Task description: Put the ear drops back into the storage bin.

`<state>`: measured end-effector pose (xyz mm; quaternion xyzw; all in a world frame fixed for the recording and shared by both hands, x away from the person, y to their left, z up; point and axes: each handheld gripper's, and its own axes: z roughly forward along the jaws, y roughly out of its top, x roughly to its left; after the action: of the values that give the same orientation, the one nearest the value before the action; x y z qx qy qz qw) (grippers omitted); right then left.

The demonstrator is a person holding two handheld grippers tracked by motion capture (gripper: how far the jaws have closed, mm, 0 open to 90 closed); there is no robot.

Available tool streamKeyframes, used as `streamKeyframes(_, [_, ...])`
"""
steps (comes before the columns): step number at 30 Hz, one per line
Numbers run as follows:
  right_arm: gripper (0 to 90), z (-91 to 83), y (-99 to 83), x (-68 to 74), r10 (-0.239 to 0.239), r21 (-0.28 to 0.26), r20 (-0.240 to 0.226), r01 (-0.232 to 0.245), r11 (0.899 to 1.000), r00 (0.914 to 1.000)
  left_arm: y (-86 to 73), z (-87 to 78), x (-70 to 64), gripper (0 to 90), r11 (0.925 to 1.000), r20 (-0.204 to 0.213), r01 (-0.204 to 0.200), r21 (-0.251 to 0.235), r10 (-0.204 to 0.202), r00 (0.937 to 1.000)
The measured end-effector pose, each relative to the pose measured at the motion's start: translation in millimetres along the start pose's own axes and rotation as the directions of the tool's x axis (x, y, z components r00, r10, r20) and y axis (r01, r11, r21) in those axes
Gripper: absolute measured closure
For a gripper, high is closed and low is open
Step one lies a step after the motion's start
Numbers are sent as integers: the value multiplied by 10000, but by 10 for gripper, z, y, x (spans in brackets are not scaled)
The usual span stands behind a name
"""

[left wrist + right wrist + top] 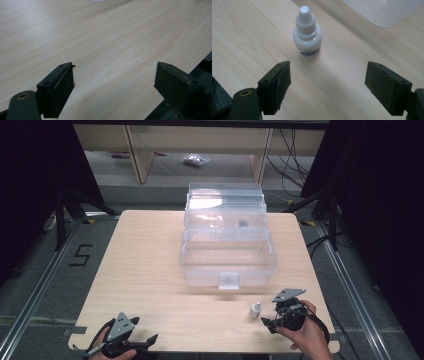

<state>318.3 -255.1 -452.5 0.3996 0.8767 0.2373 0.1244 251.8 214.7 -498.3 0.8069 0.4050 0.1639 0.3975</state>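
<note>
Nothing is grasped yet: the small dropper bottle (307, 35) stands upright on the counter (150, 270), just ahead of the right gripper (327, 87), whose jaws are spread wide. The left gripper (113, 87), jaws also wide, is held over bare wood. The clear box (227, 262) stands open, and the pick-up is judged still to be done.

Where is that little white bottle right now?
The bottle stands upright on the table near its front right, just left of the right claw and in front of the clear box; the open claw isn't touching it.

A lab recording bay: black tripod legs (67, 202), floor rails (35, 292), loose cables (295, 155).
</note>
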Motion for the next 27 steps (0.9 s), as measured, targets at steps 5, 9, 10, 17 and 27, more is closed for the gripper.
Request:
streamKeyframes(5, [217, 13, 75, 9, -538, 174, 164, 535, 9984, 9984, -3, 4, -4, 153, 10000, 37, 13, 68, -14, 10000])
streamKeyframes(9, [217, 52, 144, 54, -703, 410, 165, 696, 9967, 9974, -4, 3, -5, 154, 10000, -40, -25, -19, 25, 10000])
streamKeyframes(10, [217, 62, 155, 55, -836, 449, 174, 828, 9956, 9963, -5, 7, -9, 153, 9999, -25, 57, -97, -57, 10000])
streamKeyframes(17, [220, 123, 273, 118, -898, 913, 105, 884, 9919, 9959, -2, 8, -16, 154, 9995, 126, 245, -190, -243, 9996])
streamKeyframes(27, [250, 251, 397, 107, -1296, 1484, -147, 1303, 9803, 9915, -1, -1, -2, 153, 9999, 100, 99, -41, -99, 9999])
